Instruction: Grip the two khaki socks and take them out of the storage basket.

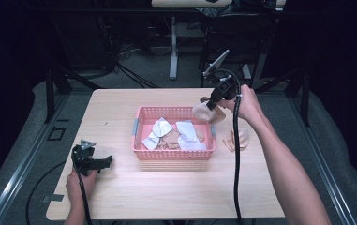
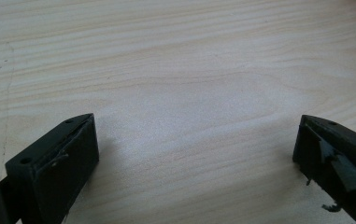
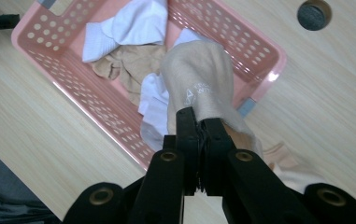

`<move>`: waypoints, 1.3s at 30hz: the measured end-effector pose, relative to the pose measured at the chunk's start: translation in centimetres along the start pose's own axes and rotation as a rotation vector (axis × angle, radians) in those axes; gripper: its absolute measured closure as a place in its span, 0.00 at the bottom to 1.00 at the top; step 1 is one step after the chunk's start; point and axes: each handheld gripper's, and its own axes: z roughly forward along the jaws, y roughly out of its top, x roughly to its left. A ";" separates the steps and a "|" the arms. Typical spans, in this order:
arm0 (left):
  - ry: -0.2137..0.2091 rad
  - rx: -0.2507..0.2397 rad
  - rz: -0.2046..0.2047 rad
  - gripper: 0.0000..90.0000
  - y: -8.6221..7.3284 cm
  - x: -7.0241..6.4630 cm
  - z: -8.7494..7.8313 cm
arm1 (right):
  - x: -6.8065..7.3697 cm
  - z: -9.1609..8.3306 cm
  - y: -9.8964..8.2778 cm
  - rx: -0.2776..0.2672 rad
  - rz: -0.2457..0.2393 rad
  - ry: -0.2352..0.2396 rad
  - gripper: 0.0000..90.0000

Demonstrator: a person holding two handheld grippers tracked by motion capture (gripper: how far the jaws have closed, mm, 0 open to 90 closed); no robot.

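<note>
Sock (image 3: 199,74), beige with a faint printed mark, hung pinched at one end in the right gripper (image 3: 198,122), jaws pressed tight together on the fabric. In the high view it dangled over the far right corner of the pink basket (image 1: 141,112), off the table.

Near edge: left gripper (image 1: 105,161) rested low on the wooden table (image 1: 167,187), jaws spread wide, nothing between them; bare woodgrain showed between its pads (image 2: 77,149).

Mid table: basket held a loose heap of white socks (image 3: 129,23) and tan socks (image 3: 129,65).

Right of basket: a few tan socks (image 1: 236,139) lay on the table, apparently awaiting transfer.

Judgement: step in hand looked like carrying the sock to the basket. To do it well:
- keep the pinch firm until the hanging toe is past the rim;
- bring the sock over the middle of the heap, not the corner, so it cannot drape over the wall;
- lower before opening, so the fabric settles instead of snagging on the perforations.

Far side: dark floor and stands, not involved.
</note>
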 end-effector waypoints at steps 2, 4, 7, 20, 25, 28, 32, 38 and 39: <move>0.000 0.000 0.000 0.00 0.0 0.0 0.0 | -0.7 -0.5 -0.5 -0.012 0.012 -0.002 0.98; 0.000 0.000 0.000 0.00 0.0 0.0 0.0 | -1.2 -0.8 -1.0 -0.018 0.024 -0.008 0.98; 0.000 0.000 0.000 0.00 0.0 0.0 0.0 | -2.5 -1.6 -2.0 -0.042 0.051 -0.016 0.98; 0.000 0.005 0.006 0.00 0.0 0.0 0.0 | -6.0 -2.1 -5.1 -0.039 0.140 -0.044 0.97; 0.000 0.005 0.006 0.00 0.0 0.0 0.0 | -7.9 -0.3 -6.5 -0.026 0.193 -0.039 0.97; 0.000 0.005 0.007 0.00 0.0 0.0 0.0 | -8.7 0.8 -7.0 -0.019 0.218 -0.029 0.97; 0.000 0.005 0.006 0.00 0.0 0.0 0.0 | -9.3 2.0 -7.5 -0.022 0.249 -0.029 0.97; 0.000 0.005 0.006 0.00 0.0 0.0 0.0 | -10.3 5.4 -8.5 0.033 0.279 -0.041 0.96; 0.000 0.005 0.007 0.00 0.0 0.0 0.0 | -10.7 6.5 -8.9 0.046 0.295 -0.037 0.96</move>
